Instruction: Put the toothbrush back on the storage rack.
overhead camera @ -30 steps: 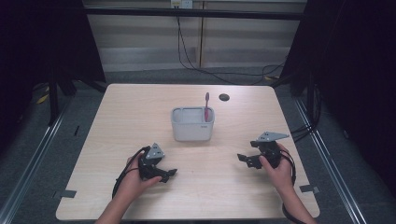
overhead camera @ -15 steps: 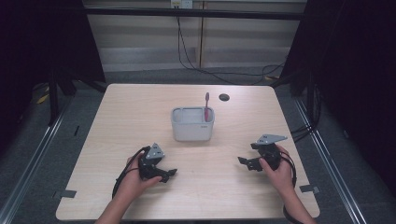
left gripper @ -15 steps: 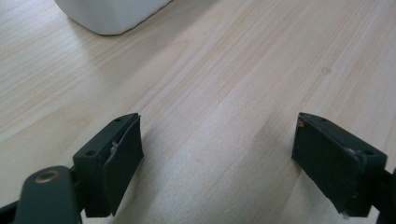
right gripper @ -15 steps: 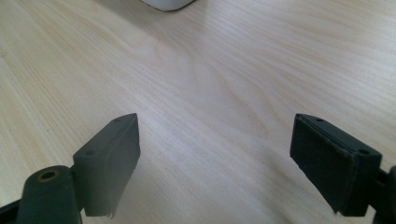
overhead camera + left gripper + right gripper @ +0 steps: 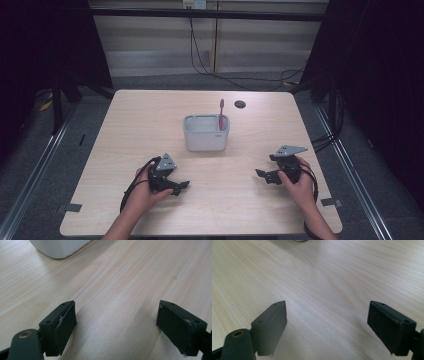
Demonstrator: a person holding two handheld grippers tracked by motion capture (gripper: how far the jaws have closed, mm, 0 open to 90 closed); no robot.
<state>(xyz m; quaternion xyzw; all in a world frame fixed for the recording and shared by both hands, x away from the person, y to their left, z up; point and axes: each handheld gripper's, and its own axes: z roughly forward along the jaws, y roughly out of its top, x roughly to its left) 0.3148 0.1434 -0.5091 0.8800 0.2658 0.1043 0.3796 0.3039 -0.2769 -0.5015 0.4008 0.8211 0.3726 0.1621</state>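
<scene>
My left gripper [image 5: 184, 185] and right gripper [image 5: 258, 173] rest low on the table [image 5: 130, 120], jaws spread wide, holding nothing. Beyond them, mid-table, stands the grey holder [image 5: 206, 134] with a pink toothbrush [image 5: 221, 114] upright in its right compartment. The brush is probably light, stiff and slick; I would pinch its exposed handle just above the rim.

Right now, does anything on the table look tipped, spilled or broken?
Nothing stands out. The grey holder stands upright mid-table with a pink toothbrush upright in it. Both tongs, left and right, are open and empty near the table surface.
</scene>
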